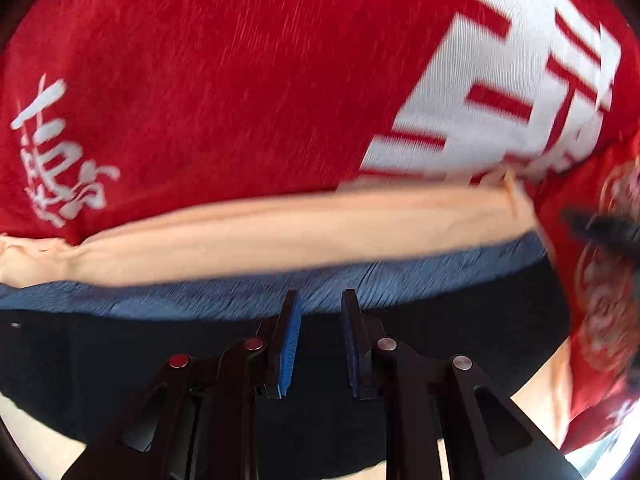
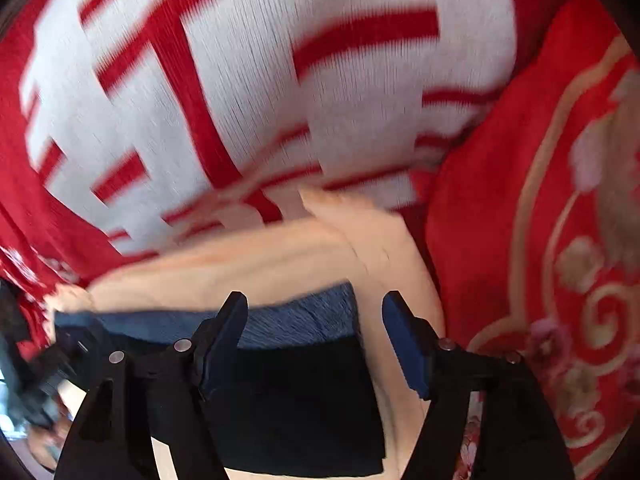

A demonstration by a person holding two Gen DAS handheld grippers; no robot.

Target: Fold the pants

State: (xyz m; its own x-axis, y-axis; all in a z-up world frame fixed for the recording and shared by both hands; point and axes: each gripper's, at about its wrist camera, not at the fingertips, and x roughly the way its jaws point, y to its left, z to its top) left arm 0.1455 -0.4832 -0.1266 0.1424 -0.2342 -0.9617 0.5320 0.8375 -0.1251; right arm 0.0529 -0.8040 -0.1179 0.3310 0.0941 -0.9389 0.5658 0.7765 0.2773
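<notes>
Left wrist view: the left gripper (image 1: 319, 344) is released, its blue pads parted and empty, over the black pants (image 1: 440, 344) with a blue waistband (image 1: 240, 294); a peach cloth (image 1: 280, 232) lies toward 12 o'clock on a red blanket (image 1: 220, 80).

Right wrist view: the right gripper (image 2: 316, 340) is released, straddling the pants' (image 2: 296, 400) edge; a red pillow (image 2: 520, 220) lies at 3 o'clock.

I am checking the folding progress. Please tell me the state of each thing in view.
black pants: folded, lying flat on the stack
blue garment: folded, under the black pants
peach garment: folded, lowest in the stack
left gripper: open, holds nothing
right gripper: open, holds nothing
red bedding: spread under the stack
</notes>
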